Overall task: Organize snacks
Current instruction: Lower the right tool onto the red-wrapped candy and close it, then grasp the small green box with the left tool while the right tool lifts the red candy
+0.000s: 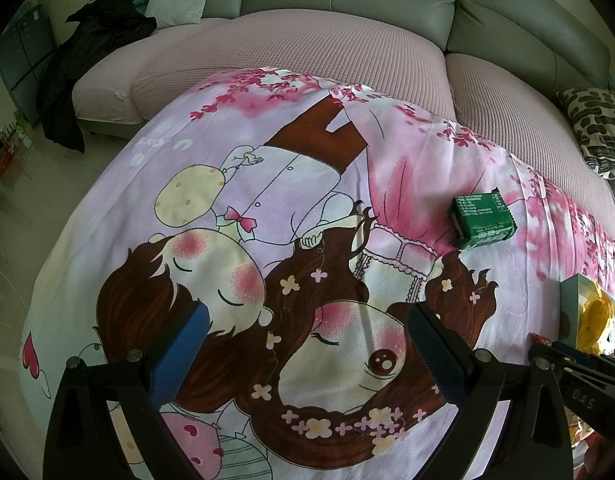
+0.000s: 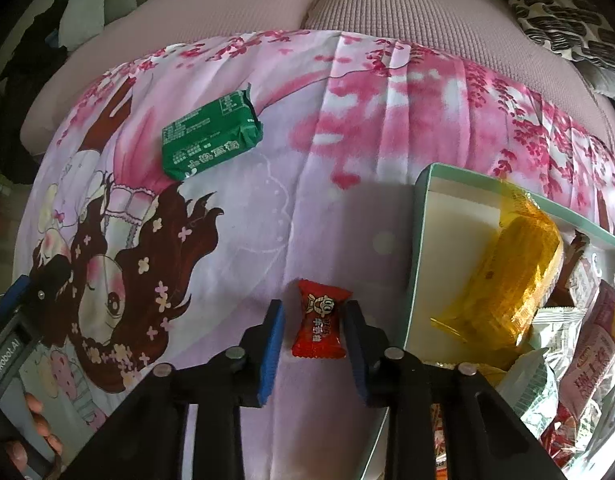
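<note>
While the left hand-held gripper hovers spread, the right hand-held gripper straddles the red candy near the box, pads not quite touching.

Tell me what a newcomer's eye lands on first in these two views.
First, the loud pink cartoon bedsheet spread over the sofa, filling both views. On it lies a green snack pack, alone toward the far side, and a small red candy sits between the jaws of the right gripper. To the right, a teal-rimmed box holds a yellow-wrapped snack among other packets.
</note>
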A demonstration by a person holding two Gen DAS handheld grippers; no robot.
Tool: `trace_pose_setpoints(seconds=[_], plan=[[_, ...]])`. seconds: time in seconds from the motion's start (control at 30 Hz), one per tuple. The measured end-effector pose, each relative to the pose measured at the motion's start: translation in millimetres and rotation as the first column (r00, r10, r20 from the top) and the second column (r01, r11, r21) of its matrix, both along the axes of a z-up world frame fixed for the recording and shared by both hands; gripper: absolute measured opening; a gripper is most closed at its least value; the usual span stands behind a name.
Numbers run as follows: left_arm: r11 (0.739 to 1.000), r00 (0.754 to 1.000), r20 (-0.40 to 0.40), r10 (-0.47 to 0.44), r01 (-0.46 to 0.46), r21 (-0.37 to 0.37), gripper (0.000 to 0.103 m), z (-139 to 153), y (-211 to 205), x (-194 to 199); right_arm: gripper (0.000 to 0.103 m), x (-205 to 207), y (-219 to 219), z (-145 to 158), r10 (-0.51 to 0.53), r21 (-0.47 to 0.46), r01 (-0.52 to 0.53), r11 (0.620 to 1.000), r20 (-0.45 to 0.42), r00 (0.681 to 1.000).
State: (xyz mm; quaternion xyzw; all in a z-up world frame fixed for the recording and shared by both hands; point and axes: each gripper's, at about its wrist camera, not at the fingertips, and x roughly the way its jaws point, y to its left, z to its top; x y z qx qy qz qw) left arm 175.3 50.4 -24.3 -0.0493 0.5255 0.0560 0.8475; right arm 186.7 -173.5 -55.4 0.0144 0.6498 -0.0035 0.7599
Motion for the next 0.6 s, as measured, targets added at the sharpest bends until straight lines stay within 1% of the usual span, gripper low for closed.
trace_pose_setpoints(seconds=[0.13, 0.33, 0.6], plan=[[1.0, 1.0, -0.001, 0.0, 0.0, 0.0, 0.099, 0, 0, 0, 0.021, 0, 2, -4, -0.002, 0.0, 0.002, 1.0, -0.001, 1.0], [1.0, 1.0, -0.001, -0.004, 0.004, 0.002, 0.099, -1, 0, -1, 0.021, -2, 3, -10, -0.003, 0.002, 0.003, 1.0, 0.0, 1.0], [1.0, 1.0, -0.001, -0.012, 0.012, 0.016, 0.099, 0, -2, 1, 0.021, -5, -3, 6, -0.009, 0.04, 0.007, 0.999, 0.039, 0.999]])
